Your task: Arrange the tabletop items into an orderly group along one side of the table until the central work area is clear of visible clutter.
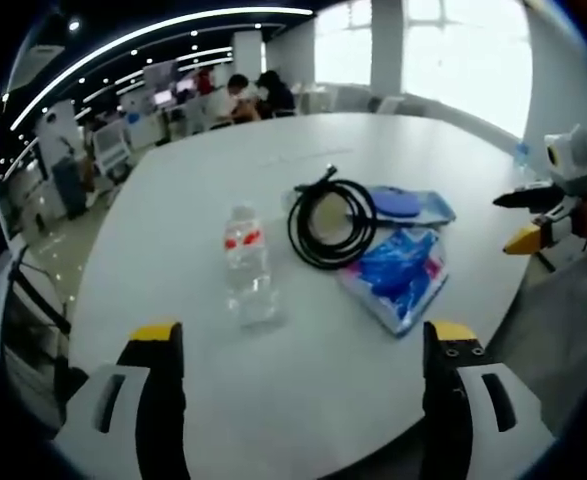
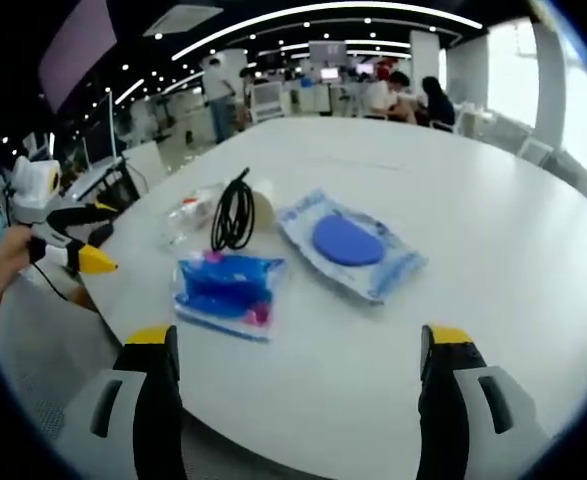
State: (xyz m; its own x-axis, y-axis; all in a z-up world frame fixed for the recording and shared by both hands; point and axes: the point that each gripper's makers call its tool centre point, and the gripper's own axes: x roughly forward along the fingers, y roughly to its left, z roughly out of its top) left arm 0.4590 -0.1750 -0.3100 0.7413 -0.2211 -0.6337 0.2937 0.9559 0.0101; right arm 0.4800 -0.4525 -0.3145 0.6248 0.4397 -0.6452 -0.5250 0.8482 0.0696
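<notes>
Both tongs, left (image 1: 303,345) and right (image 2: 301,345), stand apart and hold nothing. Start with the bottle (image 1: 248,268) beside the cable coil (image 1: 331,222); grip its middle and slide it along the bench (image 1: 273,400) toward the packets.

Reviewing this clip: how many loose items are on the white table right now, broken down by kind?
Plastic bottle: 1
Coiled black cable: 1
Blue plastic packets: 2, one with pink parts, one with a round blue disc
Total: 4
</notes>
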